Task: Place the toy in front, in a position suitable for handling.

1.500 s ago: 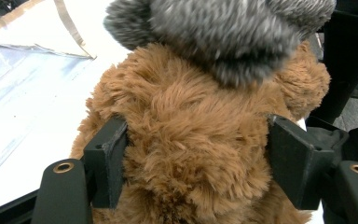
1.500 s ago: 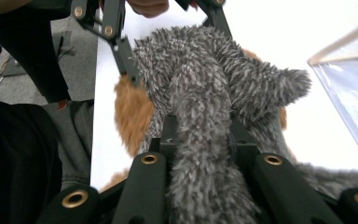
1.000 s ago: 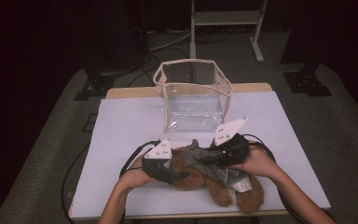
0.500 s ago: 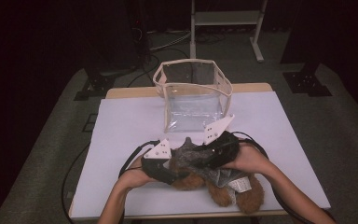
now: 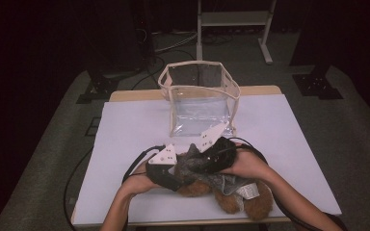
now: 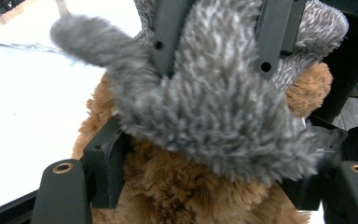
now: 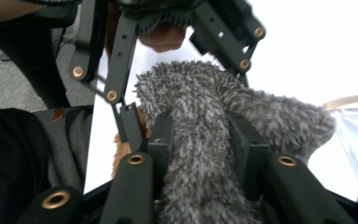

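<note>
Table, white-topped, carries a clear bag standing open at the far side. Near the front edge lies a brown teddy bear in grey fleece clothing. Both grippers pinch that fleece: left gripper narrowly parted, right gripper, jaws just closing, clamped on a fold.

Bear: brown plush, lying at table's near edge | Garment: grey fuzzy fabric, bunched over bear's upper body.
</note>
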The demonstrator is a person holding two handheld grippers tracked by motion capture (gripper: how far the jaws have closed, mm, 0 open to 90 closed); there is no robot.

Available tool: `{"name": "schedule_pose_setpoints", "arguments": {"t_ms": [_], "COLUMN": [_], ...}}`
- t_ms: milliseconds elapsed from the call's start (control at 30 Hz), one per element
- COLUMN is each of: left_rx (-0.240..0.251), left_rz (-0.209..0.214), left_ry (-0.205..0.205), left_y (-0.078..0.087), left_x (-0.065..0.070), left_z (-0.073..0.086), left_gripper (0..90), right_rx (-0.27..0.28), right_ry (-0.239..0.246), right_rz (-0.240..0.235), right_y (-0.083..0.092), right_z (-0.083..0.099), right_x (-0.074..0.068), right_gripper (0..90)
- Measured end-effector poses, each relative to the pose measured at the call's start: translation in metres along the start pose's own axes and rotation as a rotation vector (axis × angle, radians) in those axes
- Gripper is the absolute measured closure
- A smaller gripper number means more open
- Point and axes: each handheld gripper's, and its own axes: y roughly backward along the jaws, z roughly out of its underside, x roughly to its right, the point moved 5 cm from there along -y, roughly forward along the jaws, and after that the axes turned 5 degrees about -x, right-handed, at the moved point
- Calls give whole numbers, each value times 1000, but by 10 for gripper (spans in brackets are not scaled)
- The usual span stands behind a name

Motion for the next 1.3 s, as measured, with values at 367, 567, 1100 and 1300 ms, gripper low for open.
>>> {"name": "schedule_pose_setpoints", "arguments": {"t_ms": [367, 567, 1100, 1300], "left_rx": [5, 0, -27, 9], "left_rz": [2, 29, 80, 34], "left_ry": [39, 14, 1, 7], "left_y": [5, 4, 11, 14], "left_x": [-7, -2, 3, -2], "left_z": [2, 3, 11, 2], "left_gripper": [239, 275, 293, 211], "right_rx": [-22, -11, -30, -29], "right_ry": [-62, -29, -87, -88], "right_rz": [18, -11, 15, -18], "right_y": [33, 23, 27, 22], "right_z": [35, 9, 23, 30], "right_x": [2, 1, 22, 9], "right_gripper": [701, 704, 722, 732]}}
